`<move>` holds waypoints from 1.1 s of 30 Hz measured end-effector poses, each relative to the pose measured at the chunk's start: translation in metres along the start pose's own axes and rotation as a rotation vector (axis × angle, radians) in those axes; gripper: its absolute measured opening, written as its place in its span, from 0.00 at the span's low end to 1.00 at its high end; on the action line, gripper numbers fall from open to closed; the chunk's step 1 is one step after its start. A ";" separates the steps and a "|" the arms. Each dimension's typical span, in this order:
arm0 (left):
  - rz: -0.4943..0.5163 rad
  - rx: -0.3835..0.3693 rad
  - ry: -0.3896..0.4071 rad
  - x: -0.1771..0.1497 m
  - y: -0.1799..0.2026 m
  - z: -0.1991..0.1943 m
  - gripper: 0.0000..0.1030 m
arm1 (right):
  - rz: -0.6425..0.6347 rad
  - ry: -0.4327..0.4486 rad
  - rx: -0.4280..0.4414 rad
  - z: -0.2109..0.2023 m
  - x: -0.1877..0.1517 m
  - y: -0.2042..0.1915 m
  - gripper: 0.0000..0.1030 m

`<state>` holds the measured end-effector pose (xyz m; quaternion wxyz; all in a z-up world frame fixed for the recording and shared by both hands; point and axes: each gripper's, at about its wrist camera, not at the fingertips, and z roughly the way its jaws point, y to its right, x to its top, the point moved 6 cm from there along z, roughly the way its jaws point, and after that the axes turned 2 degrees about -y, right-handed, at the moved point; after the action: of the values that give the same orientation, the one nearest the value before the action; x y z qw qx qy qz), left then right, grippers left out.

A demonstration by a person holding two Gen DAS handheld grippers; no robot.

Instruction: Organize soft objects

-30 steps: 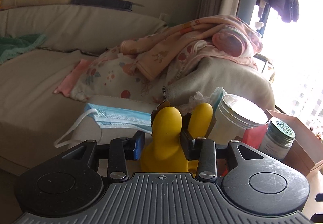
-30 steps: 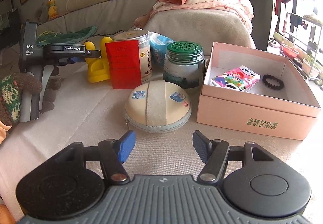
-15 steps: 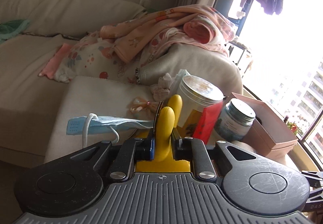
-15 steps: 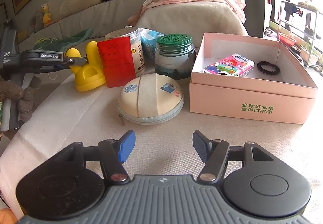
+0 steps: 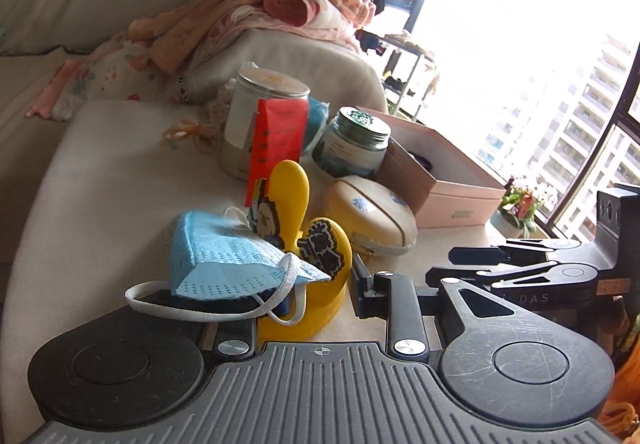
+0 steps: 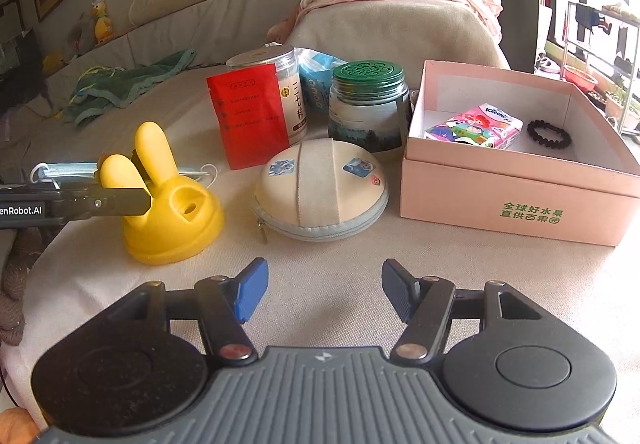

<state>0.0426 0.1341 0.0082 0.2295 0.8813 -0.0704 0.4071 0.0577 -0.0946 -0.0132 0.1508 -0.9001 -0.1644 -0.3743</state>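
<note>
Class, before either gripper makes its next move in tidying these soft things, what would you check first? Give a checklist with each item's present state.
1. Left gripper grip on the yellow bunny toy: cannot tell. The jaws have just been opening with the toy between them, and one finger is hidden.
2. Blue face mask clear of that gripper: not ok. It is draped over one finger.
3. Right gripper open and empty: ok.
4. Pink box open with room: ok. It holds only a tissue pack and a bead bracelet.
5. Straight path from toy to box: not ok. The round zip pouch lies between.
</note>
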 end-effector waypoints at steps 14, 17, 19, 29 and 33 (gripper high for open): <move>0.101 -0.100 -0.287 -0.048 0.059 -0.027 0.29 | -0.018 0.027 -0.027 -0.012 0.005 -0.009 0.62; 0.156 -0.154 -0.215 -0.035 0.077 -0.044 0.29 | -0.026 0.040 -0.041 -0.020 0.004 -0.008 0.62; 0.174 -0.148 -0.109 -0.013 0.075 -0.059 0.30 | -0.029 0.044 -0.051 -0.024 0.002 -0.007 0.62; 0.136 0.309 -0.096 0.000 -0.024 -0.025 0.29 | -0.017 0.010 -0.032 -0.021 -0.011 -0.005 0.66; 0.133 0.404 -0.170 -0.013 -0.056 -0.007 0.29 | -0.023 -0.010 -0.024 -0.014 -0.015 -0.010 0.66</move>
<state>0.0466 0.1860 -0.0166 0.0144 0.9338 -0.0647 0.3517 0.0351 -0.0941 -0.0127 0.1350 -0.9016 -0.1711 -0.3736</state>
